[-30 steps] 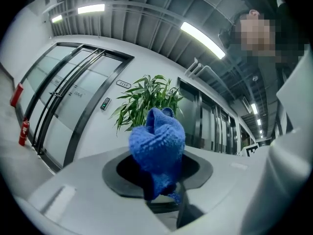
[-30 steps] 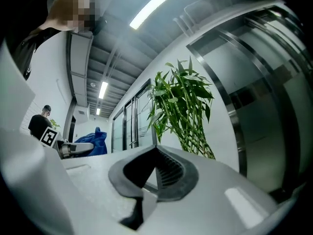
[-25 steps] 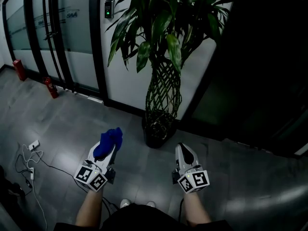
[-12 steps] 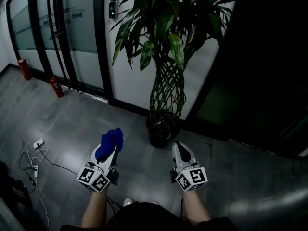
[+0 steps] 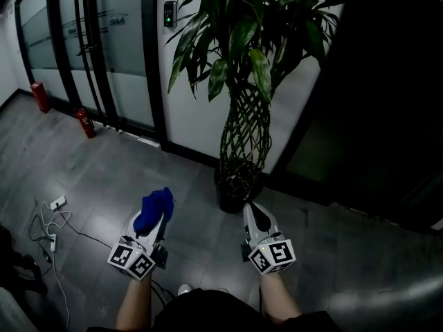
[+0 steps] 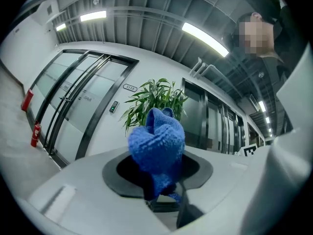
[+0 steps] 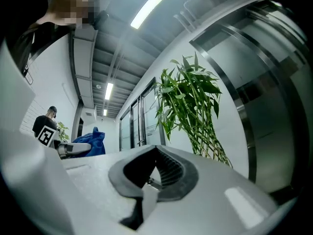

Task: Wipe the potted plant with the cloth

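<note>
At lower centre, the left gripper [image 5: 156, 218] pinched the cloth [image 5: 152, 206] ready for wiping, while the right gripper [image 5: 251, 211], closed on nothing, hung free near the plant [image 5: 239, 33].

Left hand-held gripper [image 5: 161, 215] clamped, right [image 5: 251, 207] closed

Grey tiled floor [image 5: 104, 171], frosted glass doors [image 5: 76, 54] (two red extinguishers [image 5: 86, 123] beside them), ceiling strip lights [image 6: 205, 35].

1. Glass door [image 5: 114, 54], head view: pale lettering at upper height, reading roughly "SAA"; a smaller line to its left is too faint to read.
2. Wall plate [image 6: 129, 87] above that door, left gripper view: characters too small to read.
</note>
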`<move>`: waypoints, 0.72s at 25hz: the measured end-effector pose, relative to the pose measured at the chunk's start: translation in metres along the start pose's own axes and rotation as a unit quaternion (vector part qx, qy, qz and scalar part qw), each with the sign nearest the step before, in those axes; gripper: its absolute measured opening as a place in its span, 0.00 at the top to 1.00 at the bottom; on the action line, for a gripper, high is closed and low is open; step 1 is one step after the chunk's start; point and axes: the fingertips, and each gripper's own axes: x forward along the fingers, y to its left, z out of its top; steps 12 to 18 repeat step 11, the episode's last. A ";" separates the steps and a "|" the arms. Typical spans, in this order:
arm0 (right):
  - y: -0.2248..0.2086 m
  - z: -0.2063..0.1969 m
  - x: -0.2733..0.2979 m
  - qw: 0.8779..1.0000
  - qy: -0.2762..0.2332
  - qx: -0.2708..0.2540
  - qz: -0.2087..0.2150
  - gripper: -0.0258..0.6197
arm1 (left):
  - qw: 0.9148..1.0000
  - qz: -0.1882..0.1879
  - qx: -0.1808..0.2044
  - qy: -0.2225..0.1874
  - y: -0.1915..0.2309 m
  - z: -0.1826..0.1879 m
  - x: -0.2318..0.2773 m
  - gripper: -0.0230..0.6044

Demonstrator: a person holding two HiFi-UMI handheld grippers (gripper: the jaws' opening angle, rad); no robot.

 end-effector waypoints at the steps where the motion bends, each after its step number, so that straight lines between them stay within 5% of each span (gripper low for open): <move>1: 0.002 0.000 -0.001 1.000 -0.001 -0.002 0.002 0.96 | 1.000 0.001 -0.001 -0.002 0.001 0.000 0.000 0.72; 18: -0.027 0.020 -0.012 0.999 -0.020 -0.016 -0.035 0.96 | 1.000 -0.024 0.003 0.003 -0.004 -0.006 0.026 0.72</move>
